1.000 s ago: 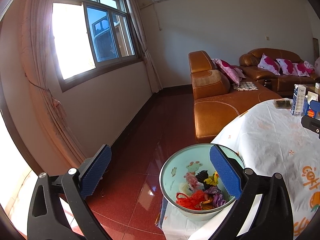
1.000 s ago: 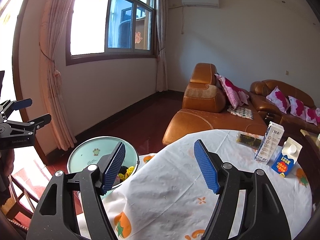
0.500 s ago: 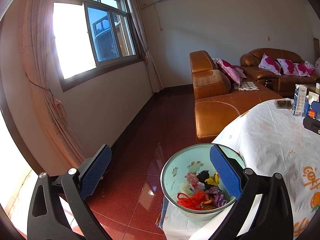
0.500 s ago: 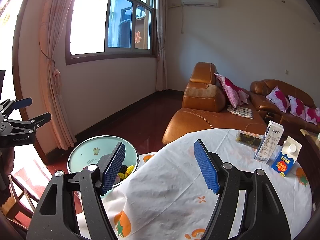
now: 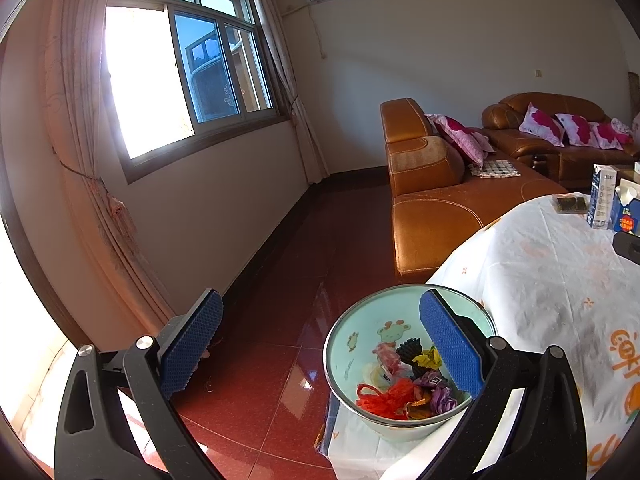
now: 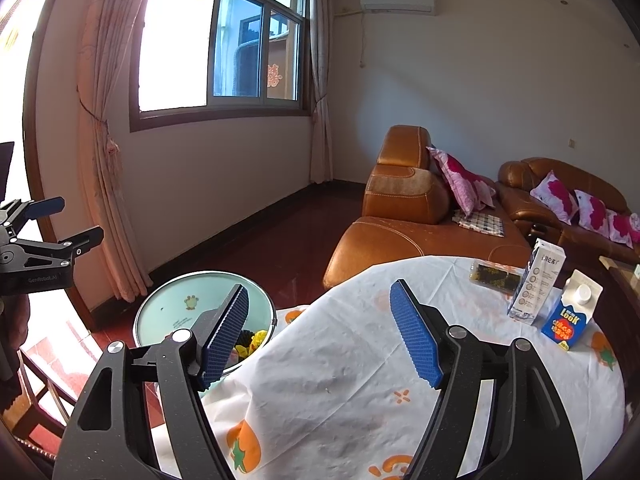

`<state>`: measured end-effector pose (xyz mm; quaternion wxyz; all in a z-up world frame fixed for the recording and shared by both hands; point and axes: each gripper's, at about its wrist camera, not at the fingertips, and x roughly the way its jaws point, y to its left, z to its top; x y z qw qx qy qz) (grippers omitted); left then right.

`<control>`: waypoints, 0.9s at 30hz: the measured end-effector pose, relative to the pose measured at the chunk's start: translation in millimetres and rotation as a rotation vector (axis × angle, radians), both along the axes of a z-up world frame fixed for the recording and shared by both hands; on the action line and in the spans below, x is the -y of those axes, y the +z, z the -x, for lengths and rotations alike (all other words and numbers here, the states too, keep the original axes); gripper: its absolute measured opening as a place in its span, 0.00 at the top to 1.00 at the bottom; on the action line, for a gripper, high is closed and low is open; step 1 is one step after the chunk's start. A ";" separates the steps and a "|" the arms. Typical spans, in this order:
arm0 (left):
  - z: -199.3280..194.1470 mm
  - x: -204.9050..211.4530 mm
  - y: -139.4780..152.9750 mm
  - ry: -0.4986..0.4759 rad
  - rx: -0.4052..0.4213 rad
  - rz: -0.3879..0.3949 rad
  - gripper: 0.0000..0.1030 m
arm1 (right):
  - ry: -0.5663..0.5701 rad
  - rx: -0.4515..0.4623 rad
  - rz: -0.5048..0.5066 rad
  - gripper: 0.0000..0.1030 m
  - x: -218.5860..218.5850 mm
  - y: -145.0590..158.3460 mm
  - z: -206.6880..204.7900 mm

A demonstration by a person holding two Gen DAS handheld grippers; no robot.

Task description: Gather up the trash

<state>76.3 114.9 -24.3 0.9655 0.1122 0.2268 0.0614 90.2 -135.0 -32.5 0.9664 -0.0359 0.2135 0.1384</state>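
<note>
A pale green bowl (image 5: 340, 344) sits at the table's near-left corner with several crumpled scraps of trash (image 5: 400, 394) inside: red, purple, yellow, black and pink. My left gripper (image 5: 320, 344) is open; its right pad hangs over the bowl and its left pad over the floor, with nothing held. My right gripper (image 6: 320, 336) is open above the white tablecloth (image 6: 340, 380) and holds nothing. In the right wrist view the bowl (image 6: 180, 300) lies behind the left pad. The left gripper (image 6: 48, 224) shows at that view's left edge.
At the table's far right stand a tall white and blue carton (image 6: 536, 280) and a blue carton (image 6: 570, 312), with a dark packet (image 6: 494, 274) lying beside them. An orange leather sofa (image 6: 400, 232) stands beyond the table. Red tiled floor (image 5: 280, 280) runs along the window wall.
</note>
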 end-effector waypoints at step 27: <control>-5.3 7.0 -9.5 -0.010 -0.049 -0.023 0.06 | -0.037 -0.020 0.023 0.25 14.8 -8.3 -3.6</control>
